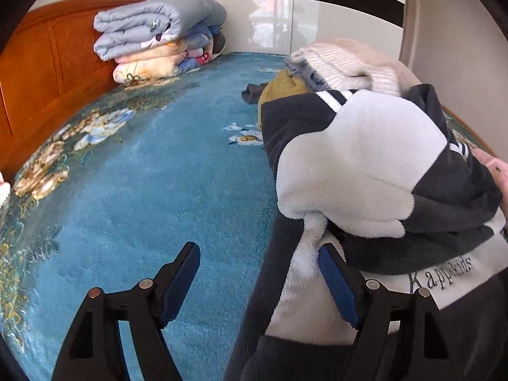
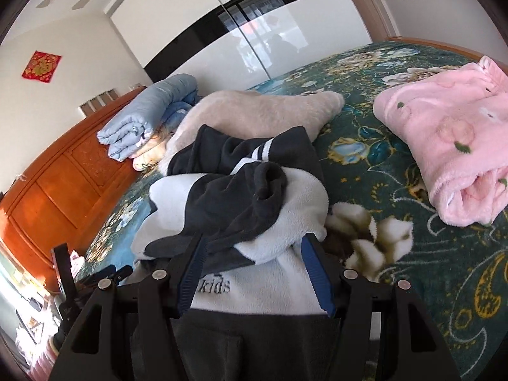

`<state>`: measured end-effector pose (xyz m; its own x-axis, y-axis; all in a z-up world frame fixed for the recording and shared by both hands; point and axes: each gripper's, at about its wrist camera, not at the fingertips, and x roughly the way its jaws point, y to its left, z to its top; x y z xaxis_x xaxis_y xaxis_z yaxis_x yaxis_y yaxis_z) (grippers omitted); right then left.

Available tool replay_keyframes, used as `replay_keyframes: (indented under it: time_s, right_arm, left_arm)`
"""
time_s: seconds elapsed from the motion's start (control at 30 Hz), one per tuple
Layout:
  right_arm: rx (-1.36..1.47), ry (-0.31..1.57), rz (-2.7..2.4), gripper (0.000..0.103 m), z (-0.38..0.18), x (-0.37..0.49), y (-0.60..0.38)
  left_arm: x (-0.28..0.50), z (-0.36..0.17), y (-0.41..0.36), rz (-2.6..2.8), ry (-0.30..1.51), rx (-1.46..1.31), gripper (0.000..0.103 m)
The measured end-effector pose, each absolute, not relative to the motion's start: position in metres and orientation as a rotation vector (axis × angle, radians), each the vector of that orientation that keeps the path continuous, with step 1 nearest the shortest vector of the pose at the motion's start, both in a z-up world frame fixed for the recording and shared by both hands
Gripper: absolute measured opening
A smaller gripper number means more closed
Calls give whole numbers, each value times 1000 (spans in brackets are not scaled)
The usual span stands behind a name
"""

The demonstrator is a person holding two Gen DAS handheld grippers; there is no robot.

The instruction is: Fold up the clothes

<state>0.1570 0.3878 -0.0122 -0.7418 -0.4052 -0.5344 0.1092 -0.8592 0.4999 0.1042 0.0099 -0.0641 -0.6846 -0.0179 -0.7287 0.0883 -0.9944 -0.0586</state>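
Note:
A dark grey and white fleece hoodie (image 1: 365, 158) with "Kappakids" lettering lies bunched on the blue floral bed cover (image 1: 143, 190). My left gripper (image 1: 258, 270) is open at the hoodie's left edge; its right finger (image 1: 336, 282) touches the fabric and its left finger is over bare cover. In the right wrist view the hoodie (image 2: 247, 197) lies in front of my right gripper (image 2: 254, 273), which is open with the white hem between its fingers. A cream fleece garment (image 2: 260, 111) lies behind the hoodie. A folded pink fleece (image 2: 451, 133) lies at the right.
A stack of folded quilts (image 1: 158, 38) rests against the orange wooden headboard (image 1: 47, 73). More clothes, mustard (image 1: 285, 89) and cream (image 1: 349, 60), are piled behind the hoodie. A white and black wardrobe (image 2: 238, 31) stands beyond the bed.

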Motion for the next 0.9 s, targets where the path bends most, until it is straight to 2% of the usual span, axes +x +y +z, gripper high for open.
replay_keyframes:
  time_s: [0.13,0.23,0.3,0.33,0.37,0.43,0.47,0.63,0.77,0.9]
  right_arm:
    - [1014,-724,-2603,63,-13,123,384]
    - [1103,-707,-2637,63,-22,98,375]
    - [1144,-686,-2663,63,-29,88,370]
    - [1150,-684,-2670,62,-31,85,368]
    - [1152,-677,-2681,58,-31,83,365]
    - [1172,-628,-2731,39,-28,81,358]
    - [1190,-597,-2753,20,-25,81,354]
    - [1068,-560,-2748,18,-4,92,356]
    - [924,-585,-2783,18,16,104,374]
    - [1122,-625,-2780,18,-16,85,382]
  left_arm:
    - [93,-84,-7,-2827,341,1324,80]
    - [94,-91,-29,-2848,588,1339,80]
    - [95,-91,-37,-2855,679,1337,80]
    - [93,-91,-36,-2854,666,1345,80]
    - [91,-90,-32,-2854,626,1352,80]
    - [88,-90,-28,-2852,567,1360,81]
    - [86,-91,-27,-2851,548,1362,81]
    - [87,-93,-40,-2860,670,1351,81]
    - [87,-92,-41,-2862,678,1350,82]
    - [86,-90,-33,-2850,594,1371,82]
